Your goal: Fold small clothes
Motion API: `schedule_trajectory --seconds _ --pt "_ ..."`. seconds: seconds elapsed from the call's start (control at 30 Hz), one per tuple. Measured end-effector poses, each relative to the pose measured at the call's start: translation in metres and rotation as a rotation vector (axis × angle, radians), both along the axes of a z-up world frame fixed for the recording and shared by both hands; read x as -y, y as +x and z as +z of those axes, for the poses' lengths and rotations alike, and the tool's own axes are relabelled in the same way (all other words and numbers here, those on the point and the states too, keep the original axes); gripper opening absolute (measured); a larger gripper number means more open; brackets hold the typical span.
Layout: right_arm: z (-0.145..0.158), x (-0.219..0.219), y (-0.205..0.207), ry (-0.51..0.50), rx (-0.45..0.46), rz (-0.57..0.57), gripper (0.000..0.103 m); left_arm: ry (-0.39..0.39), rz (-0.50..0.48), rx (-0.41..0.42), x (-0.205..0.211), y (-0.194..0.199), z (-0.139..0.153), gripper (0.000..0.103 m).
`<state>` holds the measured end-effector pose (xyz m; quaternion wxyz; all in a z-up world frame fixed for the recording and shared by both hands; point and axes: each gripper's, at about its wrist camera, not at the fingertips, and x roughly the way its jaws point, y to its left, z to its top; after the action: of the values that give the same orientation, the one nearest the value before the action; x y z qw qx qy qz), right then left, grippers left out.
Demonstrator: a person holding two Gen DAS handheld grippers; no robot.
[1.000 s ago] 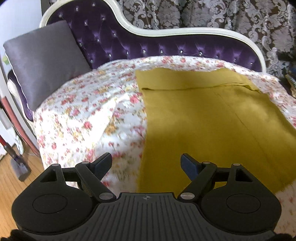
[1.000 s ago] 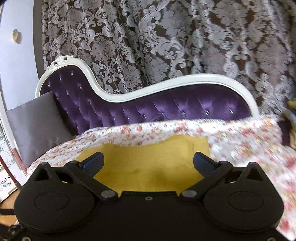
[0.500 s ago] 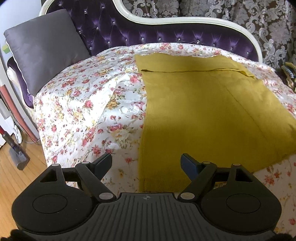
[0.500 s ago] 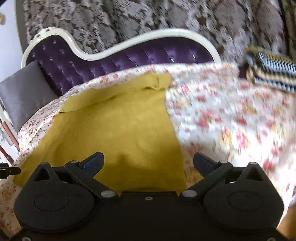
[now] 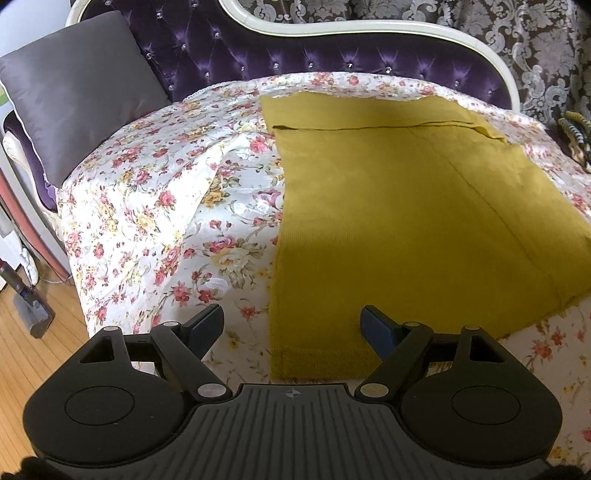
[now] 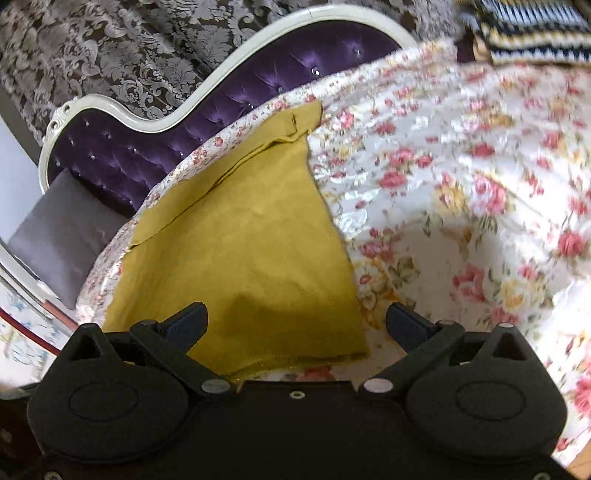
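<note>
A mustard-yellow knit garment [image 5: 406,221] lies flat on a floral bedspread [image 5: 155,206], its far edge folded over into a narrow band. My left gripper [image 5: 291,325] hovers open above the garment's near left corner, nothing between its fingers. In the right wrist view the same garment [image 6: 240,251] appears tilted, and my right gripper [image 6: 295,325] stands open over its near right corner, one finger above the cloth, the other above the bedspread [image 6: 461,221].
A purple tufted sofa back [image 5: 332,55] with a white frame runs behind the bedspread. A grey cushion [image 5: 74,88] leans at the left. A striped knit item [image 6: 535,33] lies at the far right. Wooden floor [image 5: 22,354] shows at lower left.
My right gripper has dropped from facing the sofa back to the garment's near right corner and rolled, tilting its view. My left gripper has tipped slightly downward over the near left corner.
</note>
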<state>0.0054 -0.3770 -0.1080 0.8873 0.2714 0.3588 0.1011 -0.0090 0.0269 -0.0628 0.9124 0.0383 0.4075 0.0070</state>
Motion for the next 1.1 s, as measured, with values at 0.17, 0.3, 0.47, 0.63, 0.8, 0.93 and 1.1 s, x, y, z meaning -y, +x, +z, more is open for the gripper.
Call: schedule_trajectory --seconds 0.17,0.3,0.47,0.63,0.8,0.93,1.1 --pt "0.003 0.004 -0.001 0.062 -0.014 0.013 0.066 0.011 -0.016 0.002 0.002 0.001 0.001 0.081" --pt "0.012 -0.003 -0.001 -0.01 -0.013 0.032 0.044 0.016 -0.029 0.009 0.004 0.001 0.002 0.08" --pt "0.026 -0.006 -0.003 -0.042 0.012 0.017 0.02 0.032 -0.055 0.042 0.007 -0.003 0.006 0.08" --pt "0.047 -0.01 0.01 0.025 0.067 0.035 0.02 0.039 -0.128 0.092 0.014 -0.007 0.013 0.08" --pt "0.061 -0.016 0.037 0.139 0.115 0.046 0.02 0.046 -0.212 0.146 0.024 -0.015 0.017 0.081" --pt "0.068 -0.019 0.056 0.212 0.152 0.038 0.02 0.058 -0.279 0.162 0.031 -0.023 0.015 0.081" --pt "0.08 -0.016 0.076 0.257 0.204 -0.008 0.014 0.091 -0.362 0.149 0.042 -0.026 0.002 0.081"
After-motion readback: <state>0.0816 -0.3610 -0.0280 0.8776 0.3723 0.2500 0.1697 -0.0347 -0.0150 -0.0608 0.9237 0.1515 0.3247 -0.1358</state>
